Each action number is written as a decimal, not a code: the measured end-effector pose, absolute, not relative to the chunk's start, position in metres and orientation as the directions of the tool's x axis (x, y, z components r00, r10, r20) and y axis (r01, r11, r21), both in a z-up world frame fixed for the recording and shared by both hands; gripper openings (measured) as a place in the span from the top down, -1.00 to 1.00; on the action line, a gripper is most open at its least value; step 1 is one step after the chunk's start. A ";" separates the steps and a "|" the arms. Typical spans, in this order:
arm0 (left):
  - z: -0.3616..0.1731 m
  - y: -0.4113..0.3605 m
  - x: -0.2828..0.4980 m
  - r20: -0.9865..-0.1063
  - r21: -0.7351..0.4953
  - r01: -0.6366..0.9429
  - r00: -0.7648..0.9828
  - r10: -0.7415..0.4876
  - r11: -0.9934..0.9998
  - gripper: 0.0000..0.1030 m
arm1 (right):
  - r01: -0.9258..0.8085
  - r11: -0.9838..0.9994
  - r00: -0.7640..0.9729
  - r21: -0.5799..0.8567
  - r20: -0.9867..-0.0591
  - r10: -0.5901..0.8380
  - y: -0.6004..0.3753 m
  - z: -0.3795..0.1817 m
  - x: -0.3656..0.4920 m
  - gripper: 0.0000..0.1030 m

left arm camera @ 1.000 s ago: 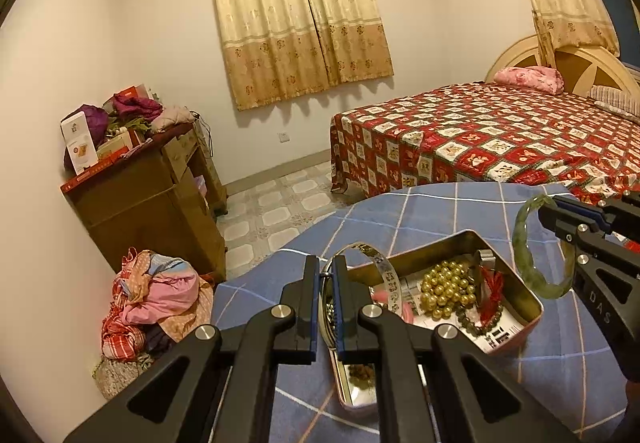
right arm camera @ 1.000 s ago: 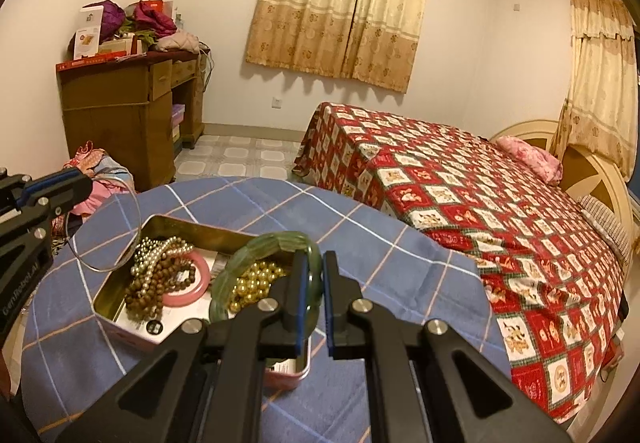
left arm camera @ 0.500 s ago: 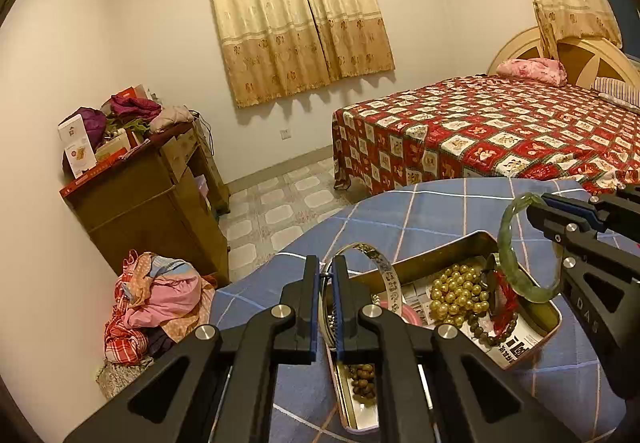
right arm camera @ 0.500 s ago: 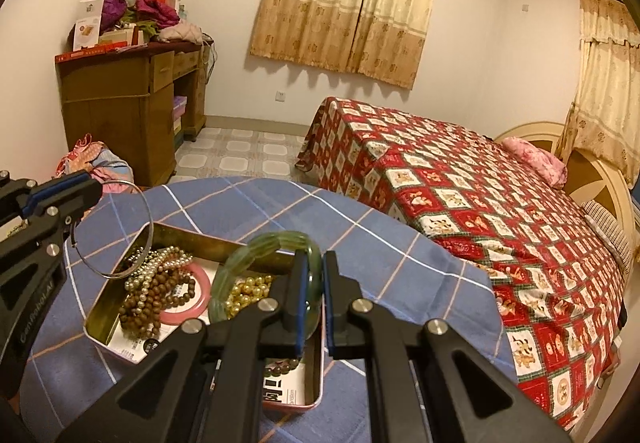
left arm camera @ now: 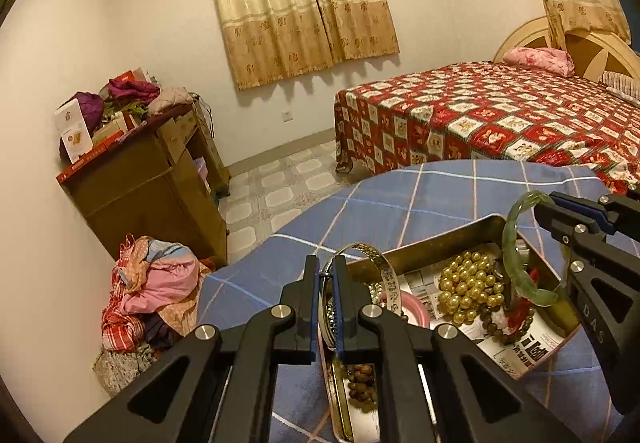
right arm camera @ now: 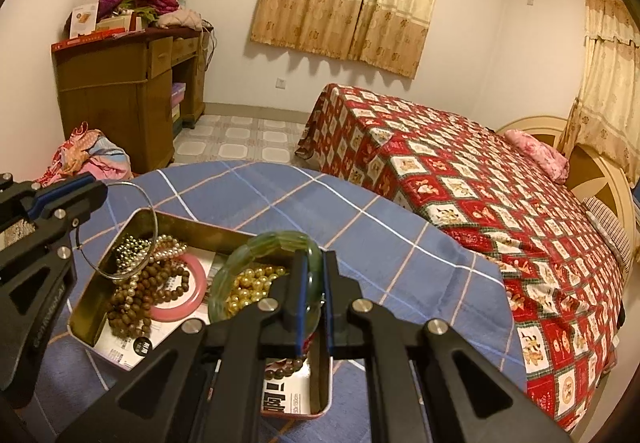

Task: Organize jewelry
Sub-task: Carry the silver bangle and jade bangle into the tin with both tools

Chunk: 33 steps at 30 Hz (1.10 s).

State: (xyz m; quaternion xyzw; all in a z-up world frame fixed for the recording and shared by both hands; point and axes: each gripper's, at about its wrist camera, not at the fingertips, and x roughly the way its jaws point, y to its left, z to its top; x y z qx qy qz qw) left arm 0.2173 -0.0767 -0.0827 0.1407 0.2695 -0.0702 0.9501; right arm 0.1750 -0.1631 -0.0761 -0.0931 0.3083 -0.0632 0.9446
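A thin silver bangle (left arm camera: 374,263) is clamped upright between the closed fingers of the left gripper (left arm camera: 327,275), held over the near left end of an open metal tin (left arm camera: 440,239). A green jade bangle (right arm camera: 256,255) is pinched at its rim by the right gripper (right arm camera: 314,275), whose fingers are pressed together on it, so that the ring is held over the middle of the tin. In the left wrist view the jade bangle is seen hanging from the right gripper at the tin's far right side. The tin is set on a round surface (right arm camera: 400,243) covered with a blue checked cloth. Inside the tin, a heap of gold beads (left arm camera: 468,283), a pink bangle (right arm camera: 188,293), brown wooden beads (right arm camera: 136,303) and a string of pale pearls (right arm camera: 168,247) are seen lying on printed paper. A bed (right arm camera: 480,183) with a red patterned cover is seen beyond the surface, and a wooden cabinet (left arm camera: 132,187) piled with clothes is seen against the wall
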 end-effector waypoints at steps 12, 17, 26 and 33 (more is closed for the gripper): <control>-0.109 -0.081 0.232 -0.586 0.238 0.229 0.809 -0.048 0.944 0.90 | 0.046 0.974 0.748 -0.223 -0.639 -0.181 -0.168 -0.104 0.190 0.84; -0.117 -0.085 0.235 -0.601 0.252 0.246 0.798 -0.048 0.936 0.90 | 0.028 0.976 0.735 -0.214 -0.658 -0.165 -0.166 -0.108 0.194 0.83; -0.126 -0.079 0.236 -0.624 0.240 0.242 0.781 -0.041 0.940 0.90 | 0.024 0.980 0.732 -0.198 -0.664 -0.152 -0.164 -0.112 0.193 0.83; -0.132 -0.078 0.238 -0.630 0.245 0.241 0.775 -0.035 0.939 0.90 | 0.021 0.981 0.727 -0.193 -0.671 -0.147 -0.165 -0.114 0.194 0.83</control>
